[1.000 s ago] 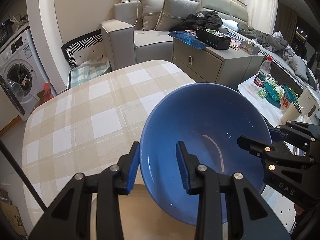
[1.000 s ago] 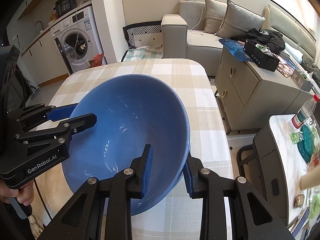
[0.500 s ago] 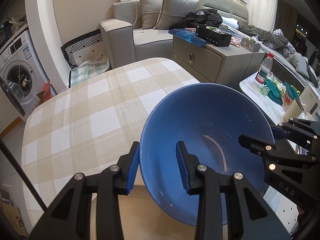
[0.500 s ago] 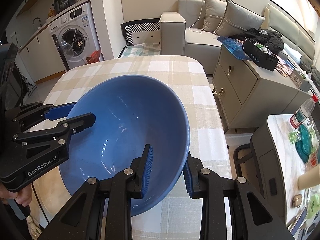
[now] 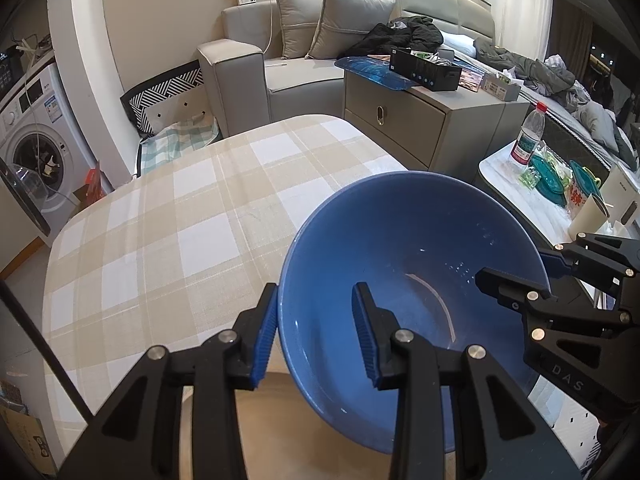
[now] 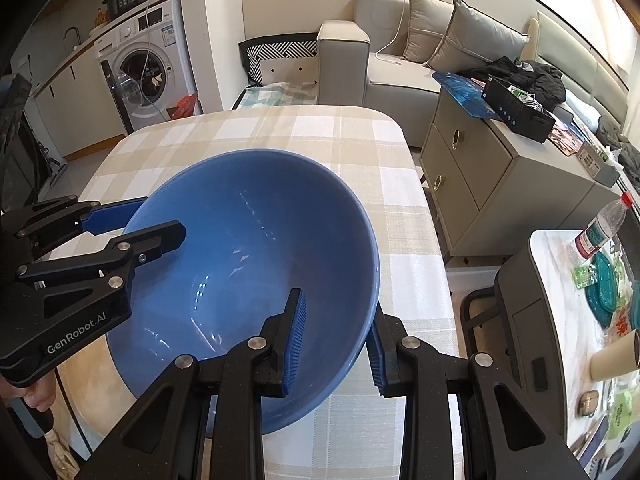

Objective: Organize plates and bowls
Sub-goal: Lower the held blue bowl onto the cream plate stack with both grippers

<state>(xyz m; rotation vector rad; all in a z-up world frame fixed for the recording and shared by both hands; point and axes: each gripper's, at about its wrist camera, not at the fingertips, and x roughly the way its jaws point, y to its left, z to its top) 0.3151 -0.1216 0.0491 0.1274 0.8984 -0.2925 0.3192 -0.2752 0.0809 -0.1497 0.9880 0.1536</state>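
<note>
The left gripper [image 5: 316, 334] and the right gripper [image 6: 336, 340] each clamp one side of the bowl's [image 5: 400, 248] rim, one finger inside and one outside, holding it tilted above the near edge of the table [image 5: 168, 216]. Glazed, smooth and deep, it could slip through the ribbed pads [image 5: 266, 332] if either hand twists or drifts apart — and drop onto the checked cloth or past the edge.

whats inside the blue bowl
Nothing loose: the blue bowl shows bare glaze. One finger of the left gripper and one of the right gripper reach inside, covering bits of its wall.
</note>
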